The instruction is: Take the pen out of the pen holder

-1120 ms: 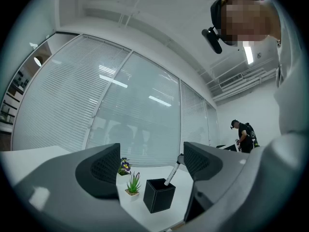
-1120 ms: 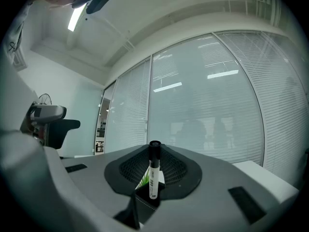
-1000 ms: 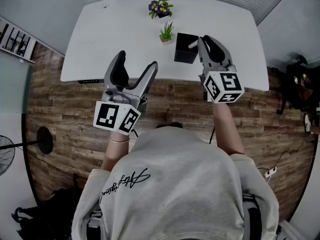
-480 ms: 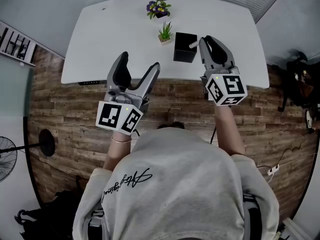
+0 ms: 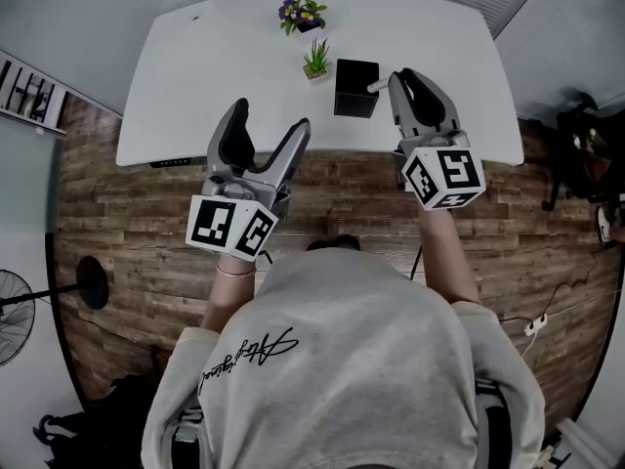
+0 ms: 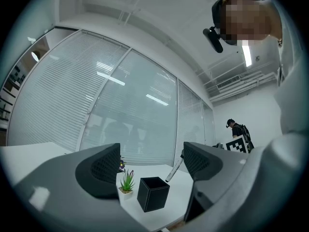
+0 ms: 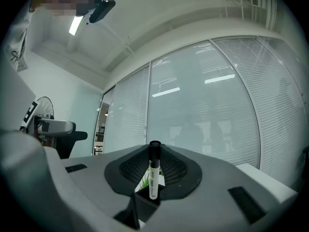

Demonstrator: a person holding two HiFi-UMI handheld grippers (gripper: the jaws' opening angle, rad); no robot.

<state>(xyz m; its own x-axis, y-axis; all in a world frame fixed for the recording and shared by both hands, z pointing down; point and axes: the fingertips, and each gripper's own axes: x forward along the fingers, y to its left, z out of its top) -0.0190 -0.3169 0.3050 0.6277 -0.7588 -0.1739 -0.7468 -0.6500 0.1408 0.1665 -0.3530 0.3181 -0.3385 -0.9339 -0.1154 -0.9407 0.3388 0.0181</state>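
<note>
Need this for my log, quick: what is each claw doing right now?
Left claw: open, nothing between its jaws.
Right claw: closed on the pen.

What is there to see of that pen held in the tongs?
The pen is a slim marker with a white barrel, dark print and a black cap, and it looks like plastic. The right tongs pinch it between their textured pads, cap end up. From the left gripper view it leans, its lower end seemingly clear of the black pen holder, just beside it.
</note>
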